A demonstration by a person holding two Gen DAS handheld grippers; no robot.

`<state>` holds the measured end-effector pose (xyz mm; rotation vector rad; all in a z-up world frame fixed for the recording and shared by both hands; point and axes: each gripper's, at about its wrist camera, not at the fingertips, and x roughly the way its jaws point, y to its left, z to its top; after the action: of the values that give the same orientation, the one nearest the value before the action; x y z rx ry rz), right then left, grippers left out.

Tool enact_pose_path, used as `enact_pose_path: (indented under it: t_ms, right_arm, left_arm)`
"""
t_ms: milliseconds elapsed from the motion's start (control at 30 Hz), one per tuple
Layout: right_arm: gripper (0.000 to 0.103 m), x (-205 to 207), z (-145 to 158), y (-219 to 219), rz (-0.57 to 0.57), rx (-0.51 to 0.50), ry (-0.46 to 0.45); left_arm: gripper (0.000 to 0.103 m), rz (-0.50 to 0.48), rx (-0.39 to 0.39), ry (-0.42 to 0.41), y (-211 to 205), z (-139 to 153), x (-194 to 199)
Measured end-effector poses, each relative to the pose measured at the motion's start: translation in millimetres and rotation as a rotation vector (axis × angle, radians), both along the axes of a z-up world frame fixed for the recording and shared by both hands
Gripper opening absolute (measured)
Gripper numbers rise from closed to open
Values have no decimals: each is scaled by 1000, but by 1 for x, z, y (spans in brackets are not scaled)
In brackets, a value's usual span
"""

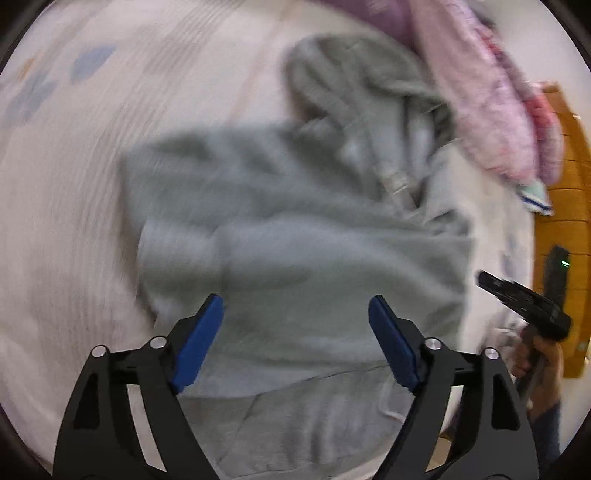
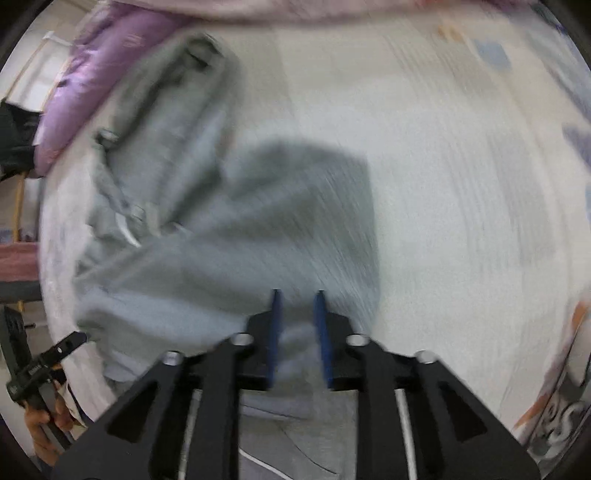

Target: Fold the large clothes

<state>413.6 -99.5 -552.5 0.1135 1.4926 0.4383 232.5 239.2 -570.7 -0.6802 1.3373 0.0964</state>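
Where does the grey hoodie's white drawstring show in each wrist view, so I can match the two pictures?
Left wrist: the white drawstring lies right of centre, upper half, at the grey hoodie neck.
Right wrist: the drawstring lies left of centre, mid-height.
Shared landmark: the purple cloth beyond the hood.

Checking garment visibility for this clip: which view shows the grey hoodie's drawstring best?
The left wrist view: the pale drawstring lies near centre on the grey hoodie, less smeared. The right wrist view shows it too, but farther toward the left edge and blurrier.
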Motion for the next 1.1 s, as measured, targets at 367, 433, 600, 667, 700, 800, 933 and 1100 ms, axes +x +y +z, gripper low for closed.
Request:
enact_pose_path:
  t_ms: [367, 433, 600, 667, 700, 800, 933, 1100]
  right_arm:
    - [45, 124, -15, 78, -3, 3, -111]
    - [48, 139, -21, 86, -5, 12, -112]
    - [49, 173, -38, 103, -17, -69, -95]
    - [49, 183, -44, 109, -4, -101, -96]
    - [49, 186, -48, 111, 3, -87, -93]
    - [23, 193, -57, 109, -9, -68, -59]
    - [8, 195, -53, 92, -59, -9, -70]
    - [7, 188, -45, 73, -69, -3, -108]
  left_arm:
    - [89, -3, 185, 21, 42, -32, 185]
    - [89, -35, 272, 56, 42, -44, 216]
    - [89, -66, 435, 145, 45, -63, 253]
    - [89, -80, 448, 158, 46, -67, 259]
    - [89, -91, 460, 163, 46, -69, 261]
    - [86, -95, 446, 136, 52, -68, 262]
    - [54, -43, 372, 100, 76, -65, 248]
    - [25, -64, 364, 60, 78, -62, 235]
